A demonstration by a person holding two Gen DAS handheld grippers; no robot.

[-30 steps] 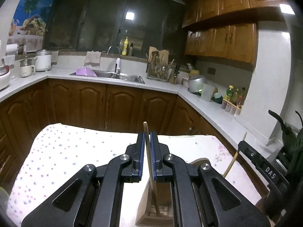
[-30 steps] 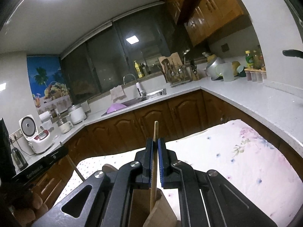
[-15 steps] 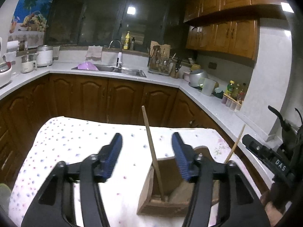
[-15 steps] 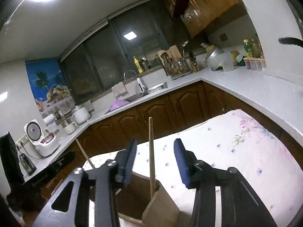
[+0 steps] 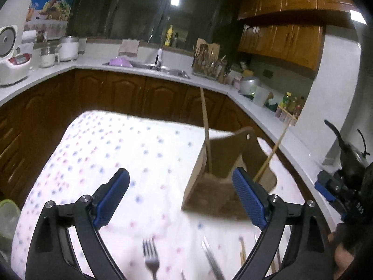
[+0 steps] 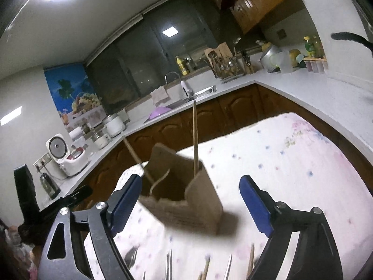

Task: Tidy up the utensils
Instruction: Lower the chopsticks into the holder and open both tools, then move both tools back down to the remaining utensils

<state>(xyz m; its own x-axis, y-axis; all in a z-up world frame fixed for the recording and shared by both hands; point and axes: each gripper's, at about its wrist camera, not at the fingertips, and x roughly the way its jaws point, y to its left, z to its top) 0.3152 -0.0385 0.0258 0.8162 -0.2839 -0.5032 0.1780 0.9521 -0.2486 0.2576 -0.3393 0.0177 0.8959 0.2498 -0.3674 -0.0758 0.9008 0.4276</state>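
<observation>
A wooden utensil holder (image 5: 223, 175) stands on the spotted tablecloth (image 5: 116, 151). One chopstick (image 5: 206, 128) stands nearly upright in it and a second chopstick (image 5: 272, 154) leans out to the right. My left gripper (image 5: 179, 182) hangs just short of the holder, its jaws opening wide with nothing gripped. In the right wrist view the holder (image 6: 200, 200) and upright chopstick (image 6: 195, 135) sit beyond my right gripper (image 6: 191, 186), whose jaws are also opening and free. A fork (image 5: 150, 260) and more chopsticks (image 6: 251, 256) lie on the cloth near me.
Brown cabinets and a white counter (image 5: 268, 121) wrap around behind the table, with a sink (image 5: 163, 70) and a rice cooker (image 5: 11, 63). A green-lidded container (image 5: 7, 212) sits at the left edge. The other gripper (image 5: 326, 189) shows at the right.
Both grippers went from shut on a chopstick to wide open and drew back from the holder. The two chopsticks stay in the holder. Utensils on the cloth came into view below.
</observation>
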